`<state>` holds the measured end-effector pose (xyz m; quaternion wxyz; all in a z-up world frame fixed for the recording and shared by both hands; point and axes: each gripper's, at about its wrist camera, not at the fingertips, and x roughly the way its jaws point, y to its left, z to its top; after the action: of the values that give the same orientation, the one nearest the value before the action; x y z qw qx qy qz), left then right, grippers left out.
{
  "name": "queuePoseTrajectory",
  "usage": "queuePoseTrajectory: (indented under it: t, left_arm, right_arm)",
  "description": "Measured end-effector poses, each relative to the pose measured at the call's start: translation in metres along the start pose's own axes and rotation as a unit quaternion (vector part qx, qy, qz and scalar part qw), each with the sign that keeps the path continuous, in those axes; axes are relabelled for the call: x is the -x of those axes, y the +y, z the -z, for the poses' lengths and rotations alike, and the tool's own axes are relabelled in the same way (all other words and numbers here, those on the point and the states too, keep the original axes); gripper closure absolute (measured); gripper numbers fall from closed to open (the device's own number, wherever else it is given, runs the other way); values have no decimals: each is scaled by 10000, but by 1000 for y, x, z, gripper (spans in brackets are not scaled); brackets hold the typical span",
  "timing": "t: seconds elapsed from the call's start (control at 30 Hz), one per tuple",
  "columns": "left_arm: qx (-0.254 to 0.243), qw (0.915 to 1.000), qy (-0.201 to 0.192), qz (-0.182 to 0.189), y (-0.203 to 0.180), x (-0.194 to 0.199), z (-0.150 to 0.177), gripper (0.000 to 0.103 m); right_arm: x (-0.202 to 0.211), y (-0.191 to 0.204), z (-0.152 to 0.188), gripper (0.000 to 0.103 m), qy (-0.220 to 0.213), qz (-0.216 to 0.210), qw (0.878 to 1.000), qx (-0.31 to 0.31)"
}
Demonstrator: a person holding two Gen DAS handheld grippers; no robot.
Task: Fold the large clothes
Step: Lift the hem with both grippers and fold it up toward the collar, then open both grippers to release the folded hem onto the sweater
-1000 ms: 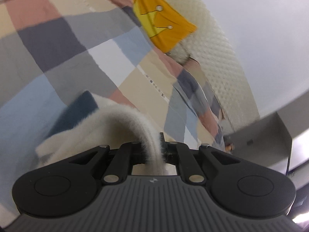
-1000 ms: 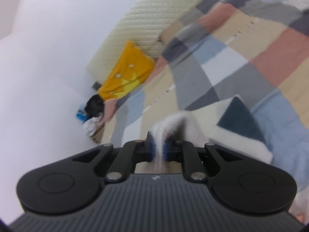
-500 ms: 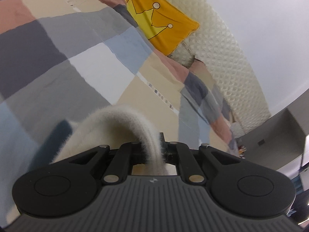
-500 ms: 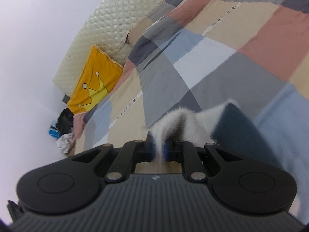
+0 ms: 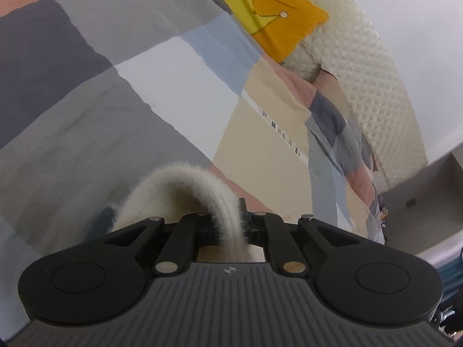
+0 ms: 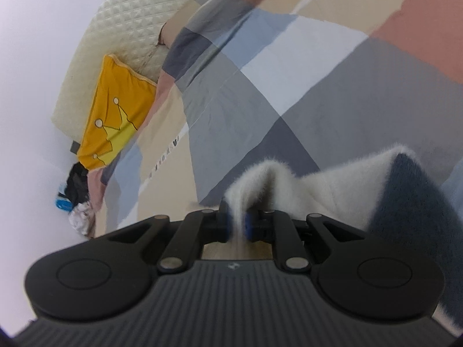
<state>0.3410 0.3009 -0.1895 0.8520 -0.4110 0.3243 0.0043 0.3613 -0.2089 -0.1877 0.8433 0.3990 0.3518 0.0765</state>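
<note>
Evidently each claw is clamped on an edge of the fluffy cream garment with a dark blue panel (image 6: pixel 347 190): the left claw (image 5: pixel 231 228) and right claw (image 6: pixel 235 225) hold it just above the patchwork bedspread (image 5: pixel 144 86), likely to lay a fold.

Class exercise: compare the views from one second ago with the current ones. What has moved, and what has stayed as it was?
Both grippers have come lower and nearer the checked bedspread, whose squares now look larger, carrying the fuzzy cream garment along. The yellow crown pillow sits nearer in both views. Unchanged: the left gripper and right gripper stay clamped on the garment's edge; nothing was released.
</note>
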Motion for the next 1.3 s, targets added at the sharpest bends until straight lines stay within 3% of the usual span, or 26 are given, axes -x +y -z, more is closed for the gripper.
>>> queuePoseTrajectory:
  t: [0.17, 0.4, 0.47, 0.63, 0.73, 0.8, 0.87, 1.07, 1.13, 1.2, 1.3]
  left_arm:
    - [187, 9996, 125, 181, 17, -10, 0, 95]
    - [-224, 9993, 170, 234, -4, 7, 4, 92]
    - [-364, 9989, 149, 241, -14, 15, 7, 85]
    - [-686, 9973, -40, 256, -33, 37, 15, 33]
    - [-786, 9960, -88, 410, -40, 50, 21, 29]
    - [-922, 9945, -92, 487, -47, 56, 28, 29]
    - [-1171, 9921, -75, 436, -56, 58, 38, 29]
    - [-2076, 9781, 98, 112, -83, 47, 66, 29]
    - [-2328, 9723, 213, -24, -87, 37, 73, 29]
    - [-2550, 9661, 263, -314, -89, 26, 78, 29]
    - [-2923, 9532, 111, -761, -86, 13, 84, 29]
  right_arm:
    - [0, -5, -2, 89, 180, -85, 9998, 91]
    - [6, -13, -1, 88, 199, -350, 9992, 40]
    - [9, -11, 1, 87, 171, -382, 9991, 87]
    - [14, 4, 5, 85, 146, -367, 9978, 539]
    - [19, 11, 7, 66, 109, -485, 9961, 732]
    - [24, 17, 9, 34, 87, -683, 9941, 837]
    - [29, 25, 12, 27, 51, -873, 9913, 979]
    - [41, 64, 38, 28, 162, -1318, 9694, 2062]
    - [35, 76, 51, 42, 297, -1336, 9596, 2459]
    - [22, 82, 62, 60, 476, -1002, 9564, 2700]
    - [1, 83, 74, 75, 529, -515, 9518, 2978]
